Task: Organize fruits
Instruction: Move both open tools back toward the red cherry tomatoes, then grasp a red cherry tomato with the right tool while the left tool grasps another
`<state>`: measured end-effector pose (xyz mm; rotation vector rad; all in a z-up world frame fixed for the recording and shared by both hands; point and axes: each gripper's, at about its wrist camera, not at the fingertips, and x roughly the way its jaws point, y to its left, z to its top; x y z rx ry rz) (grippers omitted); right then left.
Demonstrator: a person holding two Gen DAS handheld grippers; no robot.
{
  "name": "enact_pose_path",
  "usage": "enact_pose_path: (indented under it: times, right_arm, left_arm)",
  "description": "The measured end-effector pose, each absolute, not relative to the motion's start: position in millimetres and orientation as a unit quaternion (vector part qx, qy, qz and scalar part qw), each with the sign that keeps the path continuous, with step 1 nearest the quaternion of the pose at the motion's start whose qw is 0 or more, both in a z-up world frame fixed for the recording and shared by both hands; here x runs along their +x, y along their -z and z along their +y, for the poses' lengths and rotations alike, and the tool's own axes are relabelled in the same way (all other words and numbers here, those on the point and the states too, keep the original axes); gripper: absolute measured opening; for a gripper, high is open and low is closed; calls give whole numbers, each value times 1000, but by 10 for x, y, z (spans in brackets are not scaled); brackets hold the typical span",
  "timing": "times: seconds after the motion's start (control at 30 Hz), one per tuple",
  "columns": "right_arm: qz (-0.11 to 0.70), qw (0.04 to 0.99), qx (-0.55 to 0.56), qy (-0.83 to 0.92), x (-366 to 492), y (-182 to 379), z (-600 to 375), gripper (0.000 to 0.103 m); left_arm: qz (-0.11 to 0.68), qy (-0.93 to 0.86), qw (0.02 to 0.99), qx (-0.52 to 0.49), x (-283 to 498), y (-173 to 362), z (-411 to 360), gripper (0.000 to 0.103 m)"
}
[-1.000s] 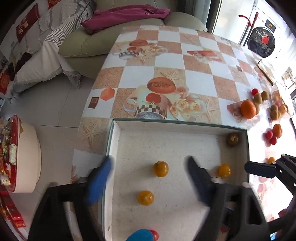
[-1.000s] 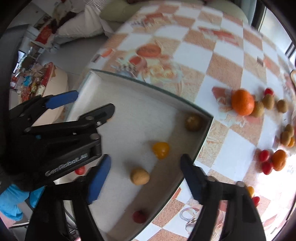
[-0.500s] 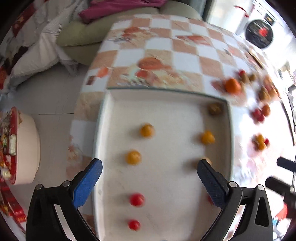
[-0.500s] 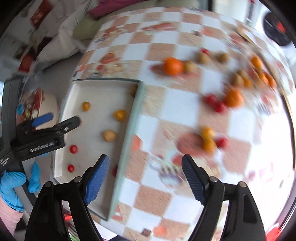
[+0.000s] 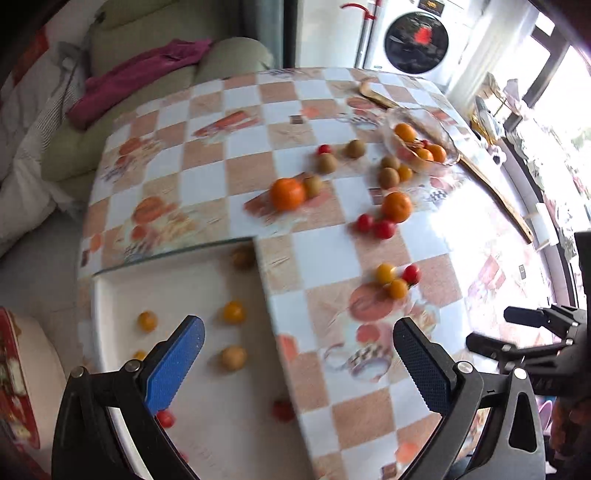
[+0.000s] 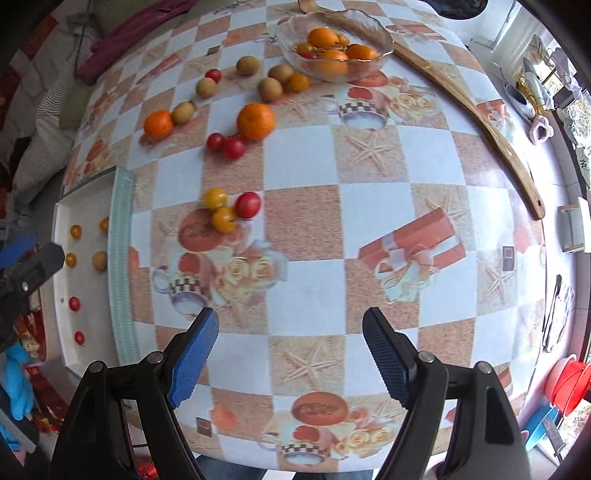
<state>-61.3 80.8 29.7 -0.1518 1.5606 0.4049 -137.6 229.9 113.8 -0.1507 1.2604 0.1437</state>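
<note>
We see left gripper (image 5: 299,350) jaws spread wide, empty, over the white tray (image 5: 110,295) edge; right gripper (image 6: 290,354) likewise spread, holding nothing. Yellow and red tomatoes (image 6: 227,208) lie just right of tray

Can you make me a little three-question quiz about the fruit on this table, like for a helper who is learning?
1. True or false: the right gripper is holding a fruit.
2. Which sits in the glass bowl? A) oranges B) bananas C) grapes
3. Fill in: next to the two small yellow tomatoes near the white tray lies one ___ tomato.

Key: 1 false, both the right gripper and the left gripper are open and empty. 2 A. 3 red.
</note>
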Motion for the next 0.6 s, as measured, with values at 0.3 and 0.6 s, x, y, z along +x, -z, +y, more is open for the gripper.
enact_pose_path:
  times: [0.3, 0.6]
  right_arm:
    - [690, 681, -92, -227, -452, 4, 863, 81]
    - [667, 674, -127, -292, -356, 217, 1042, 57]
  left_arm:
    - [606, -70, 792, -36, -835, -680, 1991, 91]
    - [618, -70, 782, -34, -543, -297, 1973, 71]
